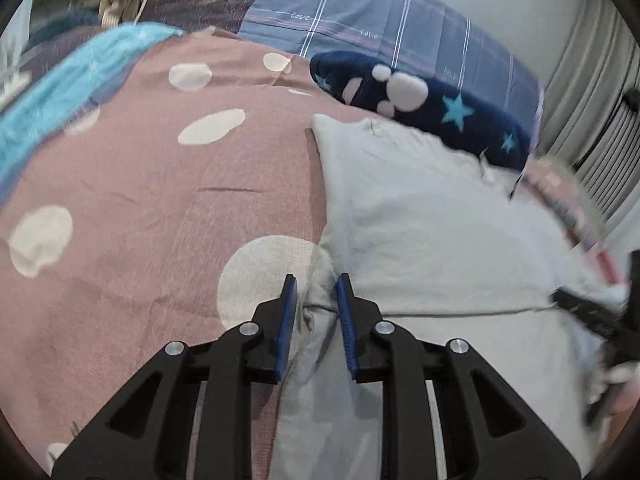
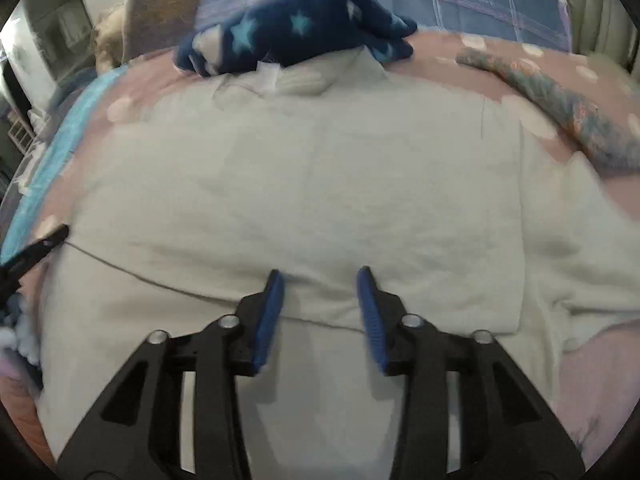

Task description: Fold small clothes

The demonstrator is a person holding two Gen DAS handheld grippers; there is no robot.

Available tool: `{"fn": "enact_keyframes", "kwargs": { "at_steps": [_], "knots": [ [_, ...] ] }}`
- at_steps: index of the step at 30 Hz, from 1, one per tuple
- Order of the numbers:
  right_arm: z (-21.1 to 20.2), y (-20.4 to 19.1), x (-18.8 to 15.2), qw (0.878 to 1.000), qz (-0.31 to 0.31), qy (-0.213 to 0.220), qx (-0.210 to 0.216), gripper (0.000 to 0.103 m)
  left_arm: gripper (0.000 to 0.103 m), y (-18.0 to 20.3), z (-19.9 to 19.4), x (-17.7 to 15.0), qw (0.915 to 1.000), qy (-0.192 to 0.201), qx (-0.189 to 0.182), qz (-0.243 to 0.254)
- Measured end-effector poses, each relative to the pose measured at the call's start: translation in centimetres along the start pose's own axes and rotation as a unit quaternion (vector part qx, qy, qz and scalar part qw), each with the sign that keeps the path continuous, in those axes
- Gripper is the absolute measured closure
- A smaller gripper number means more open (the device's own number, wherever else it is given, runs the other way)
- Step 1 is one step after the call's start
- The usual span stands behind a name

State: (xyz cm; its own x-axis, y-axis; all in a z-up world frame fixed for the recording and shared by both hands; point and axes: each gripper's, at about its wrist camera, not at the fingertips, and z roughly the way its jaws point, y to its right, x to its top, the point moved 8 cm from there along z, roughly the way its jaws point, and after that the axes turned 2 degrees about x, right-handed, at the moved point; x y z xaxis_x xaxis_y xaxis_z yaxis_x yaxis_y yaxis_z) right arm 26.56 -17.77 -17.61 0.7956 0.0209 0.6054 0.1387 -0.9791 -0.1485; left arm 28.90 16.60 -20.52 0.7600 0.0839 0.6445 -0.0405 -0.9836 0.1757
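A pale grey-white garment (image 1: 432,232) lies spread on the pink polka-dot bedsheet (image 1: 140,184). My left gripper (image 1: 316,284) is shut on a bunched bit of the garment's left edge, cloth squeezed between its blue pads. In the right wrist view the same garment (image 2: 320,184) fills the middle, with a fold line across it. My right gripper (image 2: 320,276) is open over that folded edge, with only flat cloth showing between the fingers. The left gripper's tip (image 2: 36,248) shows at the far left.
A navy fleece item with stars and paw prints (image 1: 420,100) lies just beyond the garment, also seen in the right wrist view (image 2: 304,32). A blue plaid pillow (image 1: 380,20) is behind it. A turquoise cloth (image 1: 60,92) lies left. A floral cloth (image 2: 568,112) lies right.
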Motion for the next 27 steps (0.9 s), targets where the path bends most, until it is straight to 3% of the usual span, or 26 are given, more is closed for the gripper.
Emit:
{"fn": "enact_keyframes", "kwargs": {
  "at_steps": [4, 7, 9, 11, 14, 17, 22, 24, 27],
  "knots": [
    [-1.4, -0.2, 0.1, 0.999, 0.031, -0.001, 0.01, 0.061, 0.072, 0.7, -0.4, 0.2, 0.9961, 0.009, 0.071, 0.051],
    [-5.4, 2.7, 0.5, 0.997, 0.065, 0.045, 0.021, 0.061, 0.072, 0.4, -2.1, 0.8, 0.992, 0.036, 0.108, 0.055],
    [-9.4, 6.6, 0.5, 0.992, 0.091, 0.084, 0.011, 0.06, 0.072, 0.7, -3.3, 1.3, 0.9911, 0.049, 0.113, 0.05],
    [-12.2, 10.5, 0.2, 0.987, 0.119, 0.107, -0.004, 0.057, 0.072, 2.4, -4.7, 2.0, 0.9927, 0.061, 0.094, 0.045],
    [-17.9, 19.7, -1.9, 0.966, 0.2, 0.144, -0.072, 0.055, 0.072, 7.6, -5.5, 2.7, 0.9911, 0.07, 0.069, 0.089],
    [-24.4, 29.1, -6.2, 0.924, 0.311, 0.183, -0.129, 0.052, 0.07, 14.0, -4.7, 2.6, 0.9859, 0.069, 0.038, 0.147],
    [-30.2, 37.0, -12.3, 0.868, 0.413, 0.22, -0.166, 0.048, 0.066, 23.4, -1.6, 1.2, 0.9784, 0.05, -0.018, 0.2],
    [-30.5, 38.3, -14.1, 0.859, 0.434, 0.219, -0.16, 0.047, 0.066, 25.9, -0.4, 0.6, 0.9771, 0.039, -0.032, 0.207],
    [-29.7, 38.7, -14.8, 0.856, 0.444, 0.22, -0.148, 0.044, 0.066, 28.6, 2.6, -1.0, 0.9751, 0.012, -0.03, 0.22]
  ]
}}
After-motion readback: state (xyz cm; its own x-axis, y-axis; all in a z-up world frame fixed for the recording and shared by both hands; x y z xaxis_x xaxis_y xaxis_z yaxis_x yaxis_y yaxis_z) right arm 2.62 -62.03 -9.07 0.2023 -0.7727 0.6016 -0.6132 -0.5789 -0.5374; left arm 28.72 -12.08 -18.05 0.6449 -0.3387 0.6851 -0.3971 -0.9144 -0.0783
